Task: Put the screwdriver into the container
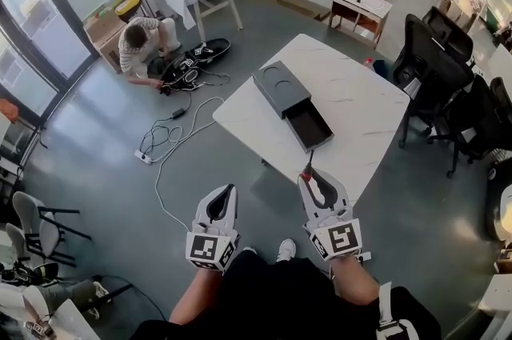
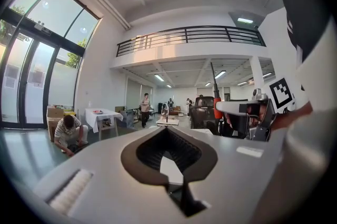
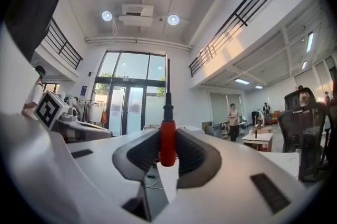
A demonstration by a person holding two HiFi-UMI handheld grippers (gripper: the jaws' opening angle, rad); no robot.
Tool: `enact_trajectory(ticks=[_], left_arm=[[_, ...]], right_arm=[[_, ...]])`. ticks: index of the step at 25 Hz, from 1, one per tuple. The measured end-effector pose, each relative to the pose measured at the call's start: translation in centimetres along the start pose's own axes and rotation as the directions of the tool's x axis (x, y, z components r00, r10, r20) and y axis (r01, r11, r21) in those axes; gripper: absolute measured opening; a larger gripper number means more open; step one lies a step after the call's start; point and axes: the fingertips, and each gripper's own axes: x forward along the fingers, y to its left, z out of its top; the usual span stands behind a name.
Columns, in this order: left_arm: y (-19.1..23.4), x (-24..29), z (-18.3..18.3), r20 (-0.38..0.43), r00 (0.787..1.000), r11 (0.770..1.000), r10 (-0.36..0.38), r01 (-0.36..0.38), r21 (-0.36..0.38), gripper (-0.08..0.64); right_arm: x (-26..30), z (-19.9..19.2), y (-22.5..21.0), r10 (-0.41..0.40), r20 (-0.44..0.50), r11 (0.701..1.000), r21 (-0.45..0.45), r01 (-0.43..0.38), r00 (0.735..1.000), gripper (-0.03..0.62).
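A screwdriver (image 3: pixel 167 143) with a red handle and a black shaft stands upright between the pads of my right gripper (image 3: pixel 167 133), which is shut on the handle. In the head view the right gripper (image 1: pixel 309 178) hovers just off the near edge of the white table (image 1: pixel 352 102), with the screwdriver (image 1: pixel 314 183) in it. The container (image 1: pixel 280 88) is a dark grey box on that table, and its drawer (image 1: pixel 310 125) is pulled out toward me. My left gripper (image 1: pixel 230 190) hangs beside the right one over the floor. Its tips (image 2: pixel 167 130) meet with nothing between them.
A person (image 1: pixel 144 42) crouches on the floor at the far left by a black bag and cables (image 1: pixel 172 130). Black office chairs (image 1: pixel 436 66) stand right of the table. More tables and people are at the back of the hall.
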Motion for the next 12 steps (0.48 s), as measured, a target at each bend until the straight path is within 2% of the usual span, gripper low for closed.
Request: enact_trajectory(ticks=[5,8,12], left_arm=[[0.6,2.2,-0.1,-0.015,1.000,1.000,-0.014,0.014,0.006,0.009],[1.6,3.8,0.1,-0.011,1.000,0.999,-0.028,0.029,0.040,0.009],[3.1,6.0,1.0,0.009,0.998,0.995,-0.065,0.064,0.078,0.009]], right_arm=[[2.0,-0.5,-1.3,-0.009,-0.015,0.999,-0.032,0.008,1.000,0.097],[3.9,-0.1,-1.4,-0.003,-0.011,0.997,-0.072,0.002,1.000,0.097],[6.8,0.3,-1.6,-0.011,-0.003,0.996,-0.083,0.010,1.000,0.097]])
